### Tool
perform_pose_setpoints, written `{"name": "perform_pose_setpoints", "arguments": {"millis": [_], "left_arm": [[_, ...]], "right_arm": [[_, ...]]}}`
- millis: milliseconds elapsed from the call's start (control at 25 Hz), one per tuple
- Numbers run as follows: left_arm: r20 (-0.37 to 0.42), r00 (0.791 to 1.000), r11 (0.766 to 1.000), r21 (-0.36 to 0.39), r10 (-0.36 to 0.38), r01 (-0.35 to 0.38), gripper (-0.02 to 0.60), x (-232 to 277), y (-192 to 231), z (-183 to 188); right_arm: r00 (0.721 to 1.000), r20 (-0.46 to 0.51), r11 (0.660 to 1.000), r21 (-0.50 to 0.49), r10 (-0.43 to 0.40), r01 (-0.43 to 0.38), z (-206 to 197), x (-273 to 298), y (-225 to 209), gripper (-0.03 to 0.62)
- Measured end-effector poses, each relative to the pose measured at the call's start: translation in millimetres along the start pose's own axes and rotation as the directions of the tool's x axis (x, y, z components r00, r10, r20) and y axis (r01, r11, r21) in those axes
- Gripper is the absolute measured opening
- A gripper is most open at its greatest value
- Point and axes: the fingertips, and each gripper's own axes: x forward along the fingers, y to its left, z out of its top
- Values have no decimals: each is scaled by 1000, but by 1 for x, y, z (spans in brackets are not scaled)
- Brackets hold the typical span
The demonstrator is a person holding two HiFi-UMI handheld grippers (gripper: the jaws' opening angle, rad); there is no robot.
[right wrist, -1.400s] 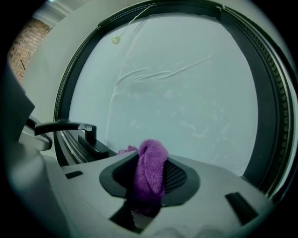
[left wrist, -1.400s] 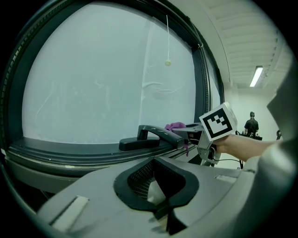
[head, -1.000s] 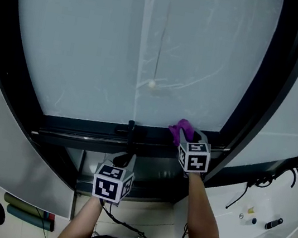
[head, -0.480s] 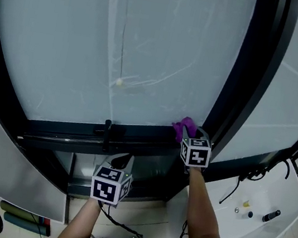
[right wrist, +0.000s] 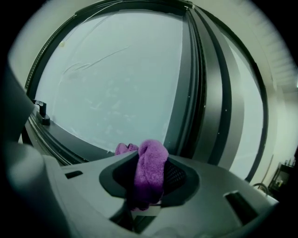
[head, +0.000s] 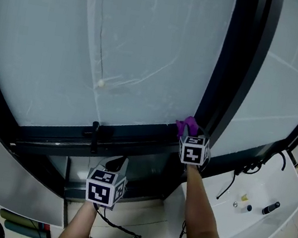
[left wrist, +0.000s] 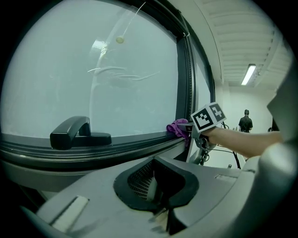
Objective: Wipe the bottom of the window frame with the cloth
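Observation:
My right gripper (head: 188, 132) is shut on a purple cloth (head: 186, 126), which it presses on the bottom of the black window frame (head: 135, 132), right beside the vertical post (head: 235, 85). In the right gripper view the cloth (right wrist: 150, 171) bulges up between the jaws, with the frame's bottom rail (right wrist: 70, 139) just beyond. From the left gripper view the cloth (left wrist: 177, 127) shows at the rail's (left wrist: 116, 146) right end. My left gripper (head: 117, 164) hangs below the frame, apart from it, jaws (left wrist: 160, 213) shut on nothing.
A black window handle (head: 95, 131) sits on the bottom rail left of the cloth, also seen in the left gripper view (left wrist: 74, 132). A white basin (head: 257, 215) with cables stands low at the right. A person (left wrist: 245, 122) stands far off in the room.
My right gripper has slid the cloth rightward along the bottom rail, away from the handle and up to the vertical post. The left gripper has stayed below the frame.

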Motion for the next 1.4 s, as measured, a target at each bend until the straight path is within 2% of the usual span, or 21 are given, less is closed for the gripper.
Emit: {"name": "perform_pose_setpoints", "arguments": {"millis": [280,520,720,1040,1400], "left_arm": [[1,1000,1000,-3,13,-13,11,-11,8,-3],[3,1000,1000,-1,1,-1,11,-20,11,-6],[18,1000,1000,9,-15,15,11,-29,14,-2],[61,998,999,21,-35,33,11,-55,21,10],[103,995,1000,14,-11,10,11,-84,44,19]], "right_arm": [[998,-16,998,-13,-58,58,-1,-6,-4,131],[997,-32,997,-1,-73,73,-5,-21,-10,130],[997,-8,997,18,-80,80,1,-52,-8,130],[991,106,997,16,-80,79,33,-112,6,130],[984,179,1000,-3,-21,22,66,-145,54,130]]}}
